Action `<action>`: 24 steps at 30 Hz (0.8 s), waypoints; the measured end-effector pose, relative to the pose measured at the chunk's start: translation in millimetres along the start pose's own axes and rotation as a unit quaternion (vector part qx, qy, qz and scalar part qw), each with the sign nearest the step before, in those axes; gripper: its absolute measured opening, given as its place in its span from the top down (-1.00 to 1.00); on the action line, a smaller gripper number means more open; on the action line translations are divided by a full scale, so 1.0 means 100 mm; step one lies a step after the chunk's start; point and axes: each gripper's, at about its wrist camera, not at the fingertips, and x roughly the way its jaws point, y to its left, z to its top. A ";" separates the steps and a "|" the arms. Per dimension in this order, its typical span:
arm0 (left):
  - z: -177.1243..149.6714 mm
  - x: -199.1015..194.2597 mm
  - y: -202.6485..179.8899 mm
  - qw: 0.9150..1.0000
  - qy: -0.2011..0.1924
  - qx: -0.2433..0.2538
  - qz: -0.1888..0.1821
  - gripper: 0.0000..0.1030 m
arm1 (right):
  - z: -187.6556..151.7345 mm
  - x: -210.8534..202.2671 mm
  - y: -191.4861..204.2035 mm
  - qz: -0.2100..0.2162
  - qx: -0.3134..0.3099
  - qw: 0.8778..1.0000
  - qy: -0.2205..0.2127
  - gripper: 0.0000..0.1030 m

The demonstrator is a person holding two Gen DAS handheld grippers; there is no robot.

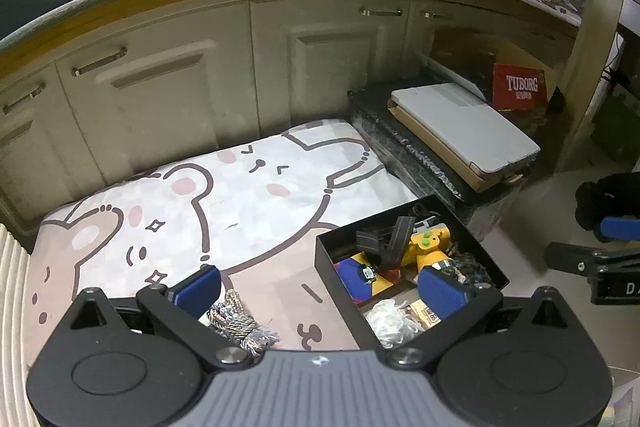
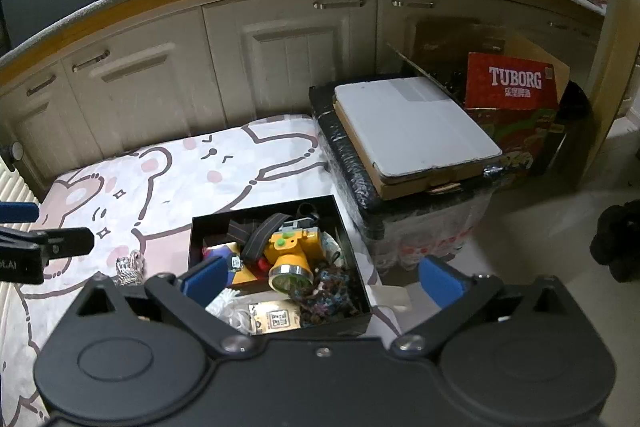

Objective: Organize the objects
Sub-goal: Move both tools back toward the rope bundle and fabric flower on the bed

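Left tongs (image 1: 318,291) hover, spread and empty, above a braided cord bundle (image 1: 240,323) on the bear-print mat (image 1: 240,195), beside the black box (image 1: 476,233).

Right tongs (image 2: 320,281) gape over the box's yellow headlamp (image 2: 294,255) (box already crowded); best close squarely across the bundle's middle, then lift clear of the rim.

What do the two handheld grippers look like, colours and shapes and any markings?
Both match: the left gripper and right gripper have blue ribbed finger pads on black angled linkage arms with silver pivot bolts, flanked by rounded black housings with circular recesses. The left's centre body is ribbed grey, the right's black. White lettering marks each one's side, only partly readable. No cables visible.
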 end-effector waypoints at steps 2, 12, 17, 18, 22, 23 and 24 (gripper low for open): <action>-0.02 0.00 0.01 1.000 -0.002 0.002 0.007 -1.00 | -0.02 0.00 0.00 -0.002 -0.004 1.000 0.000 -1.00; -0.19 -0.09 0.25 0.999 -0.017 -0.021 0.036 -1.00 | -0.06 0.13 0.13 0.010 0.007 1.000 0.011 -1.00; -0.28 -0.16 0.56 0.997 -0.010 -0.061 0.055 -1.00 | -0.04 0.17 0.31 0.020 0.003 1.000 0.010 -1.00; -0.29 -0.17 0.61 0.996 -0.010 -0.066 0.059 -1.00 | -0.04 0.18 0.35 0.024 0.004 1.000 0.009 -1.00; -0.36 -0.26 0.80 0.994 -0.012 -0.078 0.075 -1.00 | -0.02 0.22 0.57 0.041 -0.009 0.999 0.010 -1.00; -0.37 -0.28 0.84 0.994 -0.012 -0.081 0.078 -1.00 | -0.02 0.23 0.63 0.044 -0.014 0.999 0.011 -1.00; -0.39 -0.30 0.87 0.993 -0.013 -0.083 0.081 -1.00 | -0.02 0.24 0.69 0.048 -0.019 0.999 0.011 -1.00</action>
